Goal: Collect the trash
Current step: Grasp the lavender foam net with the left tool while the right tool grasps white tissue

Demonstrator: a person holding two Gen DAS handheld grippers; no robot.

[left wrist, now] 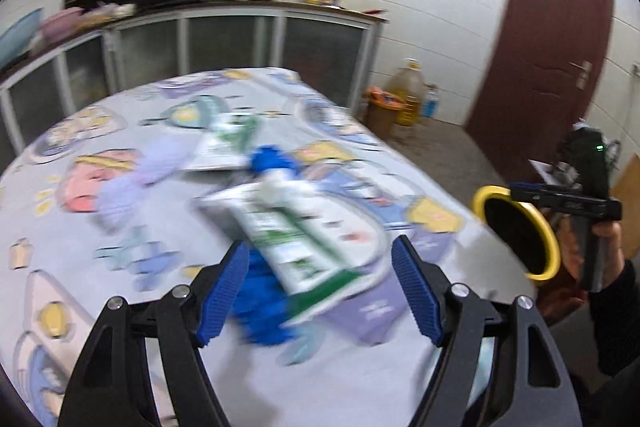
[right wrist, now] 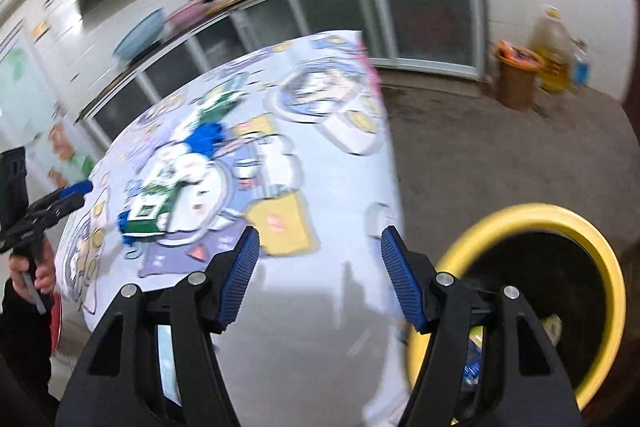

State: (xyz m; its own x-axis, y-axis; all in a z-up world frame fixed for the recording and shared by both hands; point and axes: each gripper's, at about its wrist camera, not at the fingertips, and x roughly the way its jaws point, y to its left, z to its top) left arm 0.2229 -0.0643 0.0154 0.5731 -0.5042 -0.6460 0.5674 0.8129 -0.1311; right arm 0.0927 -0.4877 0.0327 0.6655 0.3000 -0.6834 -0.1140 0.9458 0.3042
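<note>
Tongs both spread, empty: left tongs (left wrist: 320, 287); right tongs (right wrist: 318, 277); ribbed blue pads; round yellow-rimmed bin (right wrist: 532, 219).

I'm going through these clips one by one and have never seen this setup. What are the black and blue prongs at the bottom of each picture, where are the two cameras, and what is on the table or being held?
There is no robot here. A person holds a handheld gripper in each hand, and a wide-angle camera on each one looks forward along its two fingers, so the prongs are those fingers.

The left wrist picture shows the left gripper over a table with a cartoon-print cloth. On the cloth lie a green and white tube, blue crumpled material and a green and white packet. Everything is motion-blurred.

The right wrist picture shows the right gripper near the table's edge, beside a yellow-rimmed bin.

Both grippers stand open with nothing between their pads, so nothing is held.
</note>
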